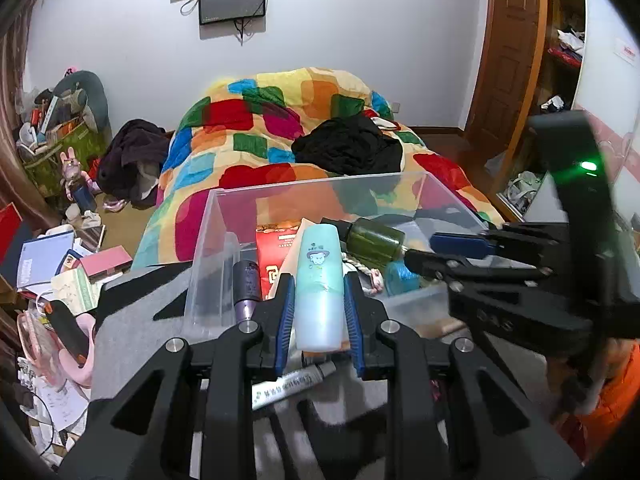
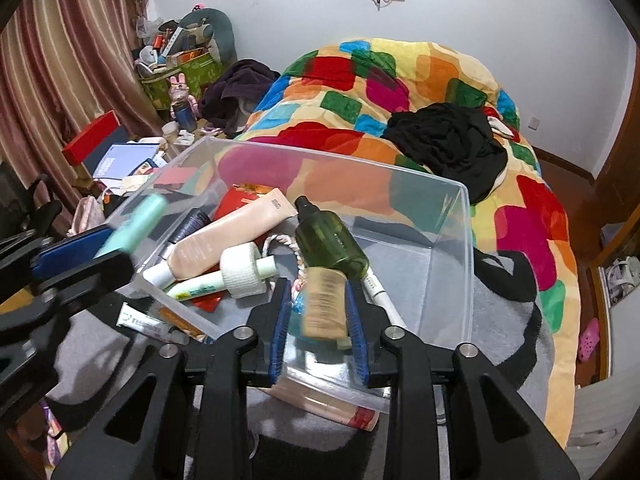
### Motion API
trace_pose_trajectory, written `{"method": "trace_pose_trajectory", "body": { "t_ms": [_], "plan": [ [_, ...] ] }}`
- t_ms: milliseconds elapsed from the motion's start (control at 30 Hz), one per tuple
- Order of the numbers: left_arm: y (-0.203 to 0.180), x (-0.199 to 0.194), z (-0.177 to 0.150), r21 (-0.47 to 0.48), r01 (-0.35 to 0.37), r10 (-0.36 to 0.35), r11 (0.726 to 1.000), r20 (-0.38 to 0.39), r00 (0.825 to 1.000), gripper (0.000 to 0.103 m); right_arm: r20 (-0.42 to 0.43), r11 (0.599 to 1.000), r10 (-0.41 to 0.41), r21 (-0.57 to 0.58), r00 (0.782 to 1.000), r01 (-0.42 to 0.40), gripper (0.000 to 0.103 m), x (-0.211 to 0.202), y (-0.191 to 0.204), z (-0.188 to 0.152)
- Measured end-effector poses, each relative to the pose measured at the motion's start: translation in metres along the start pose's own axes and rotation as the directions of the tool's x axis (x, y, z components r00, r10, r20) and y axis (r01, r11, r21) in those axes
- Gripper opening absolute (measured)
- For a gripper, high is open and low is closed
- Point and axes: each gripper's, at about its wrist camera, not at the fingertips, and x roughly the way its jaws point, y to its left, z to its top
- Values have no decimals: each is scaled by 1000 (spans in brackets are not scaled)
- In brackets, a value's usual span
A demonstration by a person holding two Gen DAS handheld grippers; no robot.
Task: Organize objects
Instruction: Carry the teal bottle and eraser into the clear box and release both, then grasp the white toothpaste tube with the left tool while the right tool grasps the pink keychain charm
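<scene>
My left gripper (image 1: 319,280) is shut on a light blue-green bottle (image 1: 319,288) and holds it at the near left wall of a clear plastic bin (image 1: 280,192). My right gripper (image 2: 319,286) is shut on a green bottle with a tan label (image 2: 328,256) and holds it over the bin (image 2: 460,280). The right gripper also shows in the left wrist view (image 1: 416,248), the left gripper in the right wrist view (image 2: 92,248). In the bin lie a beige tube (image 2: 228,236), a white roll (image 2: 240,270), a red packet (image 2: 240,200) and other tubes.
The bin stands on a grey and black mat (image 2: 504,320) at the foot of a bed with a bright patchwork quilt (image 2: 400,92). A white tube (image 1: 292,382) and a pink tube (image 2: 328,404) lie outside the bin. Books and clutter (image 1: 52,264) fill the floor at left.
</scene>
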Motion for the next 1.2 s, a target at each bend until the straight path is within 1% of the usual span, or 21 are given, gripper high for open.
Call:
{"method": "trace_pose_trajectory", "body": {
  "t_ms": [67,200,333,433,600,667,700,733,767,800,867,933,1000,1067,1100,1167,1200],
  "plan": [
    [2,7,3,-13,10,-10,1000,-10,1000,24,9,1000,2,-3,1000,-2,34,-3,0,0],
    [4,14,4,-19,13,-13,1000,-22,1000,24,20,1000,1,-8,1000,-1,39,-8,1,-2],
    [2,16,3,-13,13,-13,1000,-31,999,24,37,1000,8,-7,999,-8,47,-17,2,-4],
    [0,13,4,-7,17,-18,1000,-33,999,24,46,1000,20,-6,999,-19,48,-25,2,-8],
    [-1,-2,4,-4,14,-14,1000,-15,1000,24,65,1000,27,-12,998,-26,49,-41,3,-15],
    [0,-9,4,-5,16,-16,1000,-8,1000,25,75,1000,26,-16,997,-25,53,-47,4,-18],
    [1,-13,4,-6,17,-17,1000,-3,1000,28,82,1000,24,-17,996,-23,55,-51,4,-20],
    [1,-17,4,-6,14,-14,1000,2,1000,30,91,1000,23,-16,996,-22,60,-55,5,-22],
    [2,-21,2,-7,11,-11,1000,9,1000,37,102,1000,22,-13,995,-21,63,-59,5,-23],
    [3,-26,0,-7,8,-8,1000,18,1000,44,108,1000,24,-12,994,-23,63,-63,5,-25],
    [4,-33,-4,-4,4,-4,1000,29,1000,52,115,999,31,-14,993,-30,63,-69,7,-28],
    [5,-39,-9,4,-4,4,1000,31,1000,56,116,999,33,-18,993,-31,63,-72,8,-30],
    [7,-41,-16,9,-8,8,1000,24,1000,63,114,999,36,-20,993,-34,63,-75,10,-35],
    [11,-39,-26,9,-6,6,1000,-5,1000,67,104,999,50,-17,993,-48,64,-75,12,-41],
    [13,-36,-30,10,-9,9,1000,-20,1000,67,99,998,54,-16,994,-53,65,-74,12,-43],
    [17,-29,-39,13,-22,22,1000,-54,998,67,84,998,60,-19,995,-58,72,-71,15,-51],
    [20,-23,-46,14,-33,34,999,-78,996,67,77,998,58,-21,995,-57,73,-69,16,-53]
  ]
}}
